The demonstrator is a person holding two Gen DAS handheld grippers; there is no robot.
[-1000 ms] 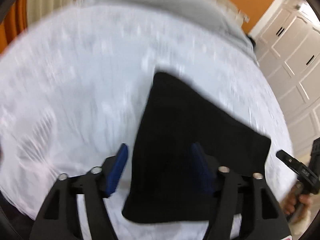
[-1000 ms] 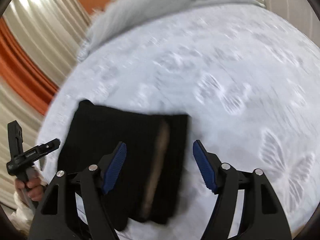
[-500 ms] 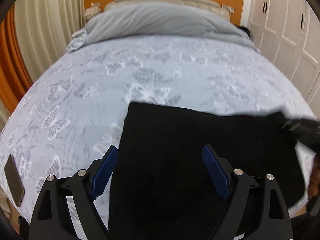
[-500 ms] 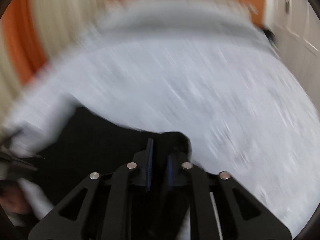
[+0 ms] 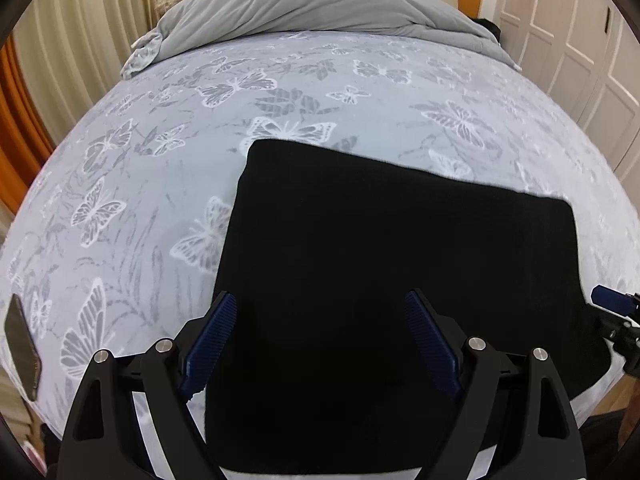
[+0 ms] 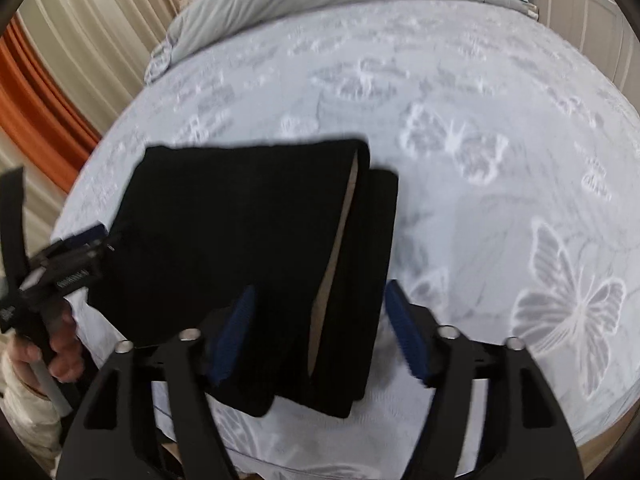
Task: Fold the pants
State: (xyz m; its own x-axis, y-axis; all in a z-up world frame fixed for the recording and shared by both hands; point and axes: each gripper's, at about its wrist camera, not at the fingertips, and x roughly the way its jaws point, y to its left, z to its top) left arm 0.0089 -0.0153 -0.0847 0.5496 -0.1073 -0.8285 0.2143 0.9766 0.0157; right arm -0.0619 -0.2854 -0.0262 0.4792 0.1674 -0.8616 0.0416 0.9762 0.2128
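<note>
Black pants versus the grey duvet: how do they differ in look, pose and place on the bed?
The black pants lie folded flat in a neat rectangle at the near edge; the grey duvet is bunched in a loose heap at the far end. The pants are plain black, the duvet pale grey with creases. Both rest on the butterfly-print sheet.

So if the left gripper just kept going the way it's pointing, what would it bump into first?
Most likely the folded black pants on the butterfly bedsheet; they lie right ahead of the left gripper, between its open jaws.
</note>
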